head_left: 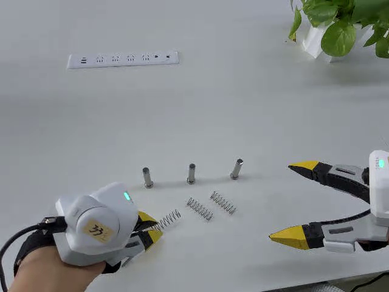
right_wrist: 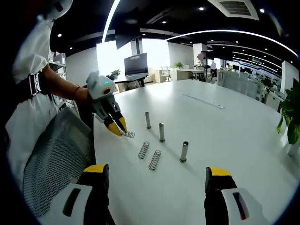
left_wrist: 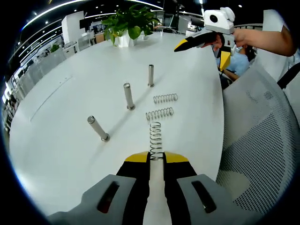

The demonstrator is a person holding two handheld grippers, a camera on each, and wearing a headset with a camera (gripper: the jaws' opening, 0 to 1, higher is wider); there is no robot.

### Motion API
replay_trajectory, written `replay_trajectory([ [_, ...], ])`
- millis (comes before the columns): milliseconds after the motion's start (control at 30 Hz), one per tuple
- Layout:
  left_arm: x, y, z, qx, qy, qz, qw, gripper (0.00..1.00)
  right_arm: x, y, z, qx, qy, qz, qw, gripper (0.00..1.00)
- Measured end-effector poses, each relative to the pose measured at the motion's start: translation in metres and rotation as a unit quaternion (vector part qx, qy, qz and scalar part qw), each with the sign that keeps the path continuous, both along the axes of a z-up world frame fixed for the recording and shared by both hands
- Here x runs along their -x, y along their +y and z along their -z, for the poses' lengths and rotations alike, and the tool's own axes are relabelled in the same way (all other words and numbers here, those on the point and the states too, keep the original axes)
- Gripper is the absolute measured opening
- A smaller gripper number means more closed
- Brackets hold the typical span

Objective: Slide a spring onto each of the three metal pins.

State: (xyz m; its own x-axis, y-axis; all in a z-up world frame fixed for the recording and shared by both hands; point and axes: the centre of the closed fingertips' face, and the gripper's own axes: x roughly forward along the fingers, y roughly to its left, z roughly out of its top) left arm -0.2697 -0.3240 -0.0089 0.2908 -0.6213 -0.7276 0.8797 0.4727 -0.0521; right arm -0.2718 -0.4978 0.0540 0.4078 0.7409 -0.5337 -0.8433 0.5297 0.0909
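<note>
Springs of thin silver coiled wire, three in all, lie on the white table [head_left: 243, 109] in the head view, in front of a row of three short upright metal pins. The left spring [head_left: 168, 219] has its near end between the yellow tips of the left gripper [head_left: 149, 230], whose jaws are drawn together on it. The middle spring [head_left: 199, 208] and right spring [head_left: 223, 202] lie loose. The left pin [head_left: 147, 177] stands just beyond the held spring, with the middle pin [head_left: 191, 173] and right pin [head_left: 236, 168] further along. The right gripper [head_left: 295, 201] hovers well apart to the right, jaws spread wide and holding nothing. A yellow sticker [head_left: 97, 230] on the left gripper carries a mark too small to read with certainty.

In the left gripper view the held spring's long axis runs straight ahead, in line with the jaws. The left pin rises ahead and to the left, nearest this gripper. As I judge it, the spring must be tipped upright over that pin's top.

In the right gripper view the spring's free end droops from the left gripper's tips. Whether it touches the table I cannot tell.
</note>
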Motion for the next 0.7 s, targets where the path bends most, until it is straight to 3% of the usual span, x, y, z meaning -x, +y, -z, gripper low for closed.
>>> replay_trajectory([
  [333, 0.0, 0.002, -0.032, 0.053, -0.022, -0.02, 0.9981, 0.07, 0.003, 0.036, -0.022, -0.029, -0.006, -0.027, 0.9992, 0.76],
  [500, -0.002, -0.004, -0.055, 0.096, -0.034, -0.032, 0.9943, 0.07, 0.004, 0.063, -0.035, -0.07, 0.015, -0.028, 0.997, 0.67],
  [600, -0.004, -0.009, -0.067, 0.121, -0.039, -0.037, 0.9912, 0.07, 0.0, 0.08, -0.047, -0.105, 0.018, -0.022, 0.994, 0.59],
  [700, -0.004, -0.013, -0.078, 0.141, -0.046, -0.04, 0.9881, 0.07, -0.007, 0.095, -0.059, -0.151, 0.032, -0.002, 0.9881, 0.52],
])
